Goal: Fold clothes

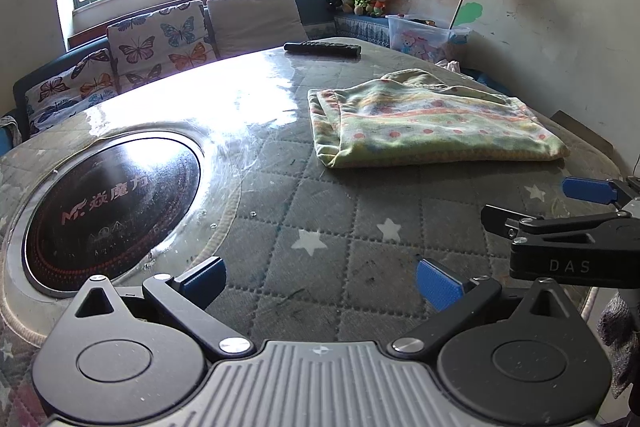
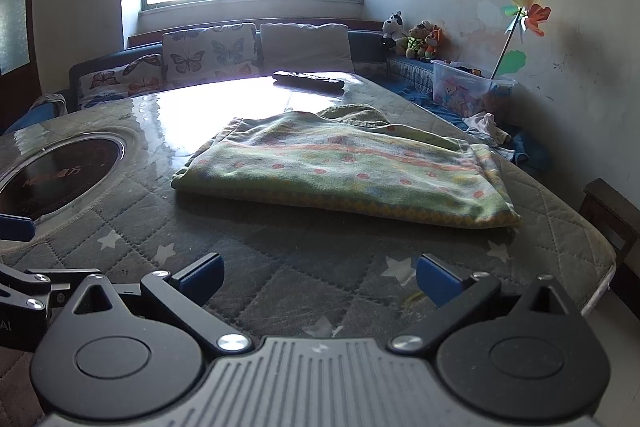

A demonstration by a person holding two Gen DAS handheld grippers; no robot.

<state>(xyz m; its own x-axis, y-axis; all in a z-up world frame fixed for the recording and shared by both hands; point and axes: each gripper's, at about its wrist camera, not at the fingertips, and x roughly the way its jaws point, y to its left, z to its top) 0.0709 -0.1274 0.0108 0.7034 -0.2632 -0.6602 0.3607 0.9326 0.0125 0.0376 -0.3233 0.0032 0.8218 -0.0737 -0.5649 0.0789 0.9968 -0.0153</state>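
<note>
The green patterned cloth lies on the quilted table, toward its right edge and back from the near edge, as a flat, roughly rectangular bundle of several layers: doubled edges show along its left end and a rolled hem runs along its near side, while a plain olive part pokes out from under the back. It already lies as something folded would; whether another fold is wanted, or whether it is a finished piece, the pictures do not settle. It looks like thin, worn fleece or knit: light, limp, not slippery, and likely to sag and slide open layer by layer if lifted by one ply only. A sound hold would pinch through all the layers at a corner or along the near hem, one gripper at each end so the stack stays square. The table's clear glossy cover may let the bundle skid if pushed. The left gripper and the right gripper hover low over the near edge, well short of the cloth, both with jaws spread wide and nothing between them. A dark remote lies near the far edge, and a round black cooktop is set into the left part.
</note>
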